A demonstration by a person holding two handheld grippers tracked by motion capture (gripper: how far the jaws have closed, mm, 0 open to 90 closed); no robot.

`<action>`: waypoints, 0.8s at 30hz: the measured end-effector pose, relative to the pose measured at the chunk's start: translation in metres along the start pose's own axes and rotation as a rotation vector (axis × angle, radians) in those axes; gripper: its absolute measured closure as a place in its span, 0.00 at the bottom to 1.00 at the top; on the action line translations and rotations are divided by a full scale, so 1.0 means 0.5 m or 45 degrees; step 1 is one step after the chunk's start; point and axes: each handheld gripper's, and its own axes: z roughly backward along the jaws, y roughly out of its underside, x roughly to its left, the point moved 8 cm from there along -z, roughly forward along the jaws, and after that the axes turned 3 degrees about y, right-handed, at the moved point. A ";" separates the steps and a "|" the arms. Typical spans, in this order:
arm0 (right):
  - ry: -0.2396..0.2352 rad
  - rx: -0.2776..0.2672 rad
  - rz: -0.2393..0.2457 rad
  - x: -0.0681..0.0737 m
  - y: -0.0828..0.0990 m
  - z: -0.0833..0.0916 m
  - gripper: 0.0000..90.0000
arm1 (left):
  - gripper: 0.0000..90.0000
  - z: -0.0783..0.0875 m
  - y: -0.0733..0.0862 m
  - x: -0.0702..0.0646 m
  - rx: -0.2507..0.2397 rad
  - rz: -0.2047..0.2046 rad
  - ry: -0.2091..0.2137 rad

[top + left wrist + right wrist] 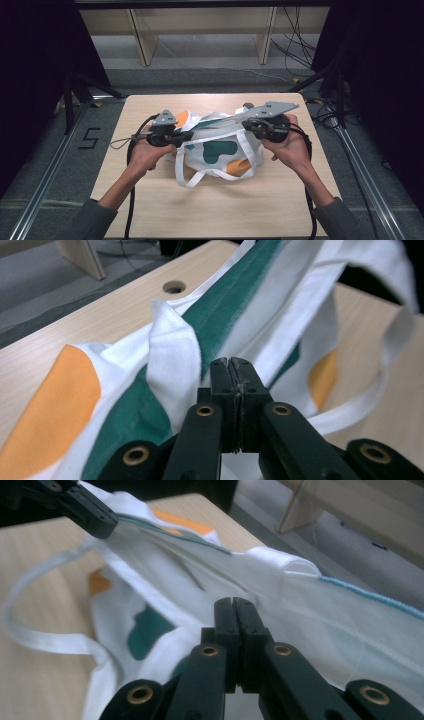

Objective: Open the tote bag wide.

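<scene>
A white cloth tote bag [220, 150] with green and orange patches lies on the wooden table [150, 205], its top edge lifted and stretched between both grippers. My left gripper [187, 136] is shut on the bag's left rim; in the left gripper view its jaws [231, 362] pinch the white cloth [175, 350]. At the bag's right rim my right gripper [246, 125] is shut on the fabric [300, 610], jaws together [233, 602]. The left gripper [85, 507] also appears far off in the right gripper view. A white handle strap [200, 177] loops toward the front.
The table has a round hole [174, 287] near its far edge. Behind the table stand a pale wooden shelf [200, 30] and floor cables [295, 45]. Metal frame rails [50, 170] run along both sides. A "5" mark [90, 138] is on the floor at left.
</scene>
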 end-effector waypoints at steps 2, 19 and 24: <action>0.017 0.020 -0.005 -0.003 -0.001 -0.008 1.00 | 0.98 -0.009 -0.006 0.006 0.021 -0.004 -0.008; 0.033 0.477 -0.052 -0.034 0.117 -0.182 1.00 | 0.99 -0.167 -0.024 0.176 0.198 0.174 -0.187; 0.063 0.323 -0.072 -0.036 0.074 -0.172 0.99 | 0.99 -0.174 -0.018 0.171 0.205 0.213 -0.135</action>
